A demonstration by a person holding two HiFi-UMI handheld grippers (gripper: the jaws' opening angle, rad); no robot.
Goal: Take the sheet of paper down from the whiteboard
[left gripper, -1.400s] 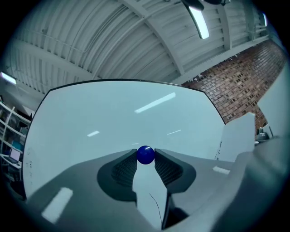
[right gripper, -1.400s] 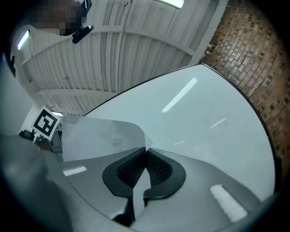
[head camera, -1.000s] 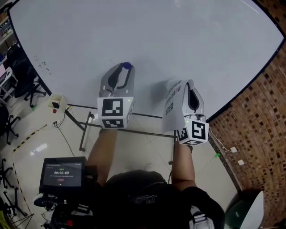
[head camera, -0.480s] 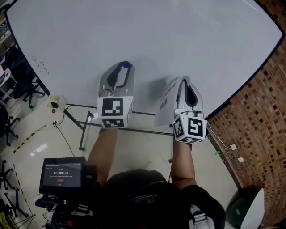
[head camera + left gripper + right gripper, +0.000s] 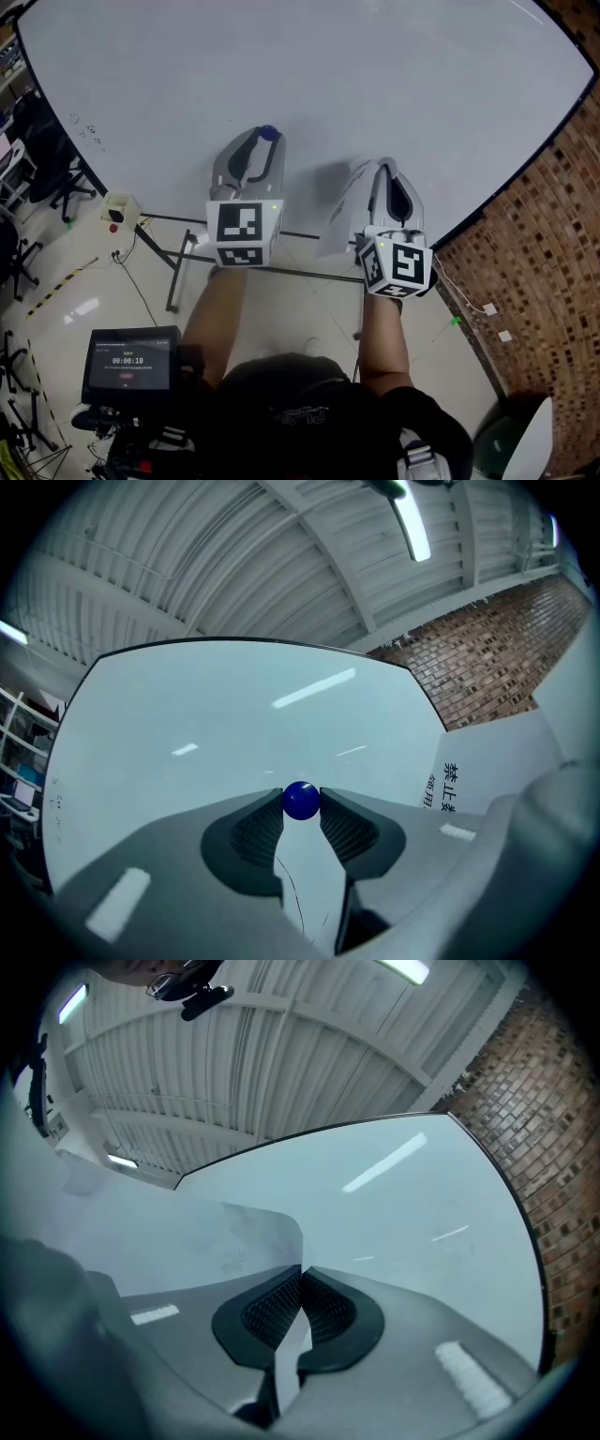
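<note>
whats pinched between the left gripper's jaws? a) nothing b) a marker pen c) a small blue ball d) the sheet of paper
C: the left gripper view shows a small blue ball pinched between the jaws of the left gripper; the sheet of paper is clamped in the right gripper.

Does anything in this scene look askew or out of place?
Nothing looks damaged. The sheet of paper hangs bent, off the whiteboard, pinched in the shut right gripper. The blue magnet sits between the fingers of the left gripper, not on the board.
</note>
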